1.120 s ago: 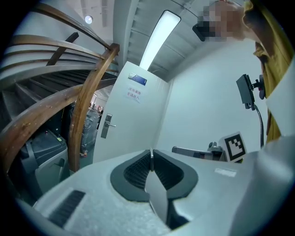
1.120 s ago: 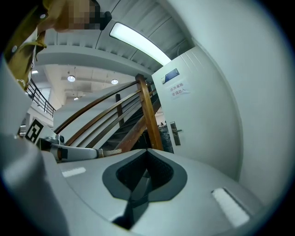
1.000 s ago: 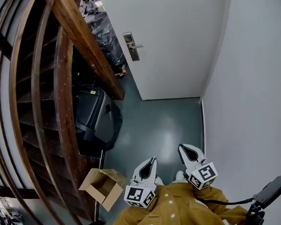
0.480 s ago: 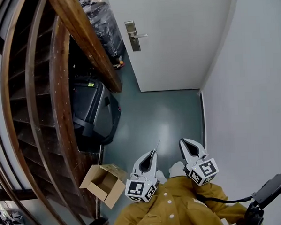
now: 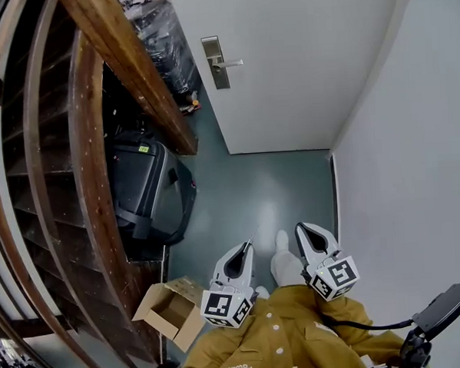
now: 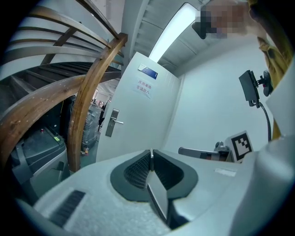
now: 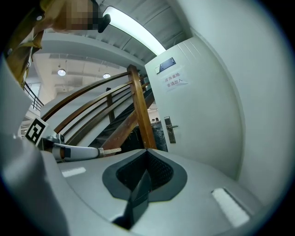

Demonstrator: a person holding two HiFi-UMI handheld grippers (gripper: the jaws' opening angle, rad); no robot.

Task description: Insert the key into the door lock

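A white door point(image 5: 285, 61) stands ahead, with a metal lock plate point(image 5: 215, 62) and lever handle point(image 5: 229, 63) on its left side. The plate shows small and far off in the left gripper view point(image 6: 112, 123) and in the right gripper view point(image 7: 170, 129). My left gripper point(image 5: 246, 250) is shut on a thin key point(image 6: 151, 156), whose blade sticks out past the tips point(image 7: 110, 150). Beside it, my right gripper point(image 5: 301, 229) is shut with nothing in it. Both point at the door from well short of it.
A curved wooden stair rail point(image 5: 132, 69) runs down the left, with a black case point(image 5: 149, 187) and an open cardboard box point(image 5: 169, 309) under it. Wrapped dark goods point(image 5: 161, 44) sit left of the door. A white wall point(image 5: 414, 170) closes the right side.
The view has moved forward toward the door, and both grippers went with it. A white shoe now shows between them. Both sets of jaws stand as before.
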